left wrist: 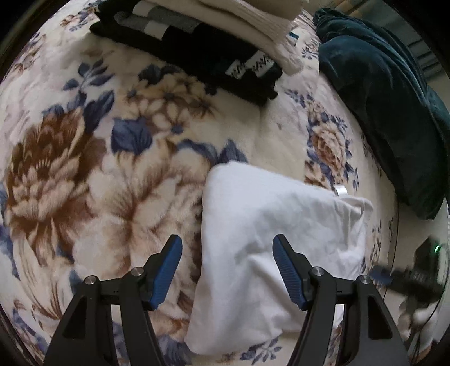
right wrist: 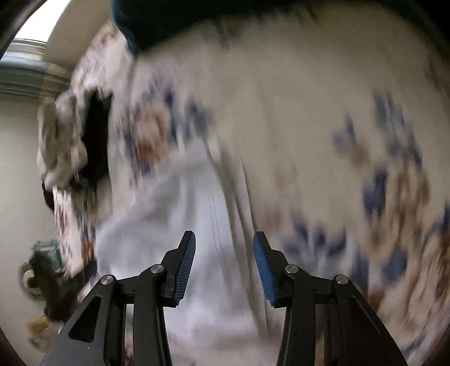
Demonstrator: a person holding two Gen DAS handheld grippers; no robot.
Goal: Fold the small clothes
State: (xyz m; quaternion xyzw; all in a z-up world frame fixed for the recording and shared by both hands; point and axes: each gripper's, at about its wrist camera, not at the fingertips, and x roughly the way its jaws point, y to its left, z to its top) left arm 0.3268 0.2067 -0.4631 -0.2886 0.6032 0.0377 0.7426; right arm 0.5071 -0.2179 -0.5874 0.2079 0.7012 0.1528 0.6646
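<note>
Left wrist view: nearest the camera, the left tool (left wrist: 227,247) hangs with its two blue-padded fingers (left wrist: 166,270) spread wide apart, gripping nothing. Just beyond and partly between them lies a white garment (left wrist: 270,225), folded into a rough rectangle, resting on a bed covered by a cream floral blanket (left wrist: 84,174) with brown and blue flowers. A small white tag (left wrist: 341,191) sticks out at the garment's far right edge; no writing on it can be read. At the right edge, a blurred dark shape (left wrist: 413,278) with a green light is probably the other tool. Farther away, a dark teal velvet cushion (left wrist: 388,112) lies on the right. At the far edge, a stack of folded black clothes (left wrist: 197,53) carries white patches with a black zigzag pattern, not legible as words, and folded cream clothes (left wrist: 253,19) sit beside it.

Right wrist view: heavily blurred. The right tool (right wrist: 224,247) also has its fingers apart and empty, with the white garment (right wrist: 197,225) just ahead of it on the blanket.

Risks, as a judgement: the plush blanket is soft and uneven, so a tool closing low on the garment could pinch blanket pile along with cloth and drag the fold open. The garment's layers look loose; gripping only the top layer would likely undo the fold when lifted. The blur suggests a fast-moving right tool that may snag the garment's edge.
</note>
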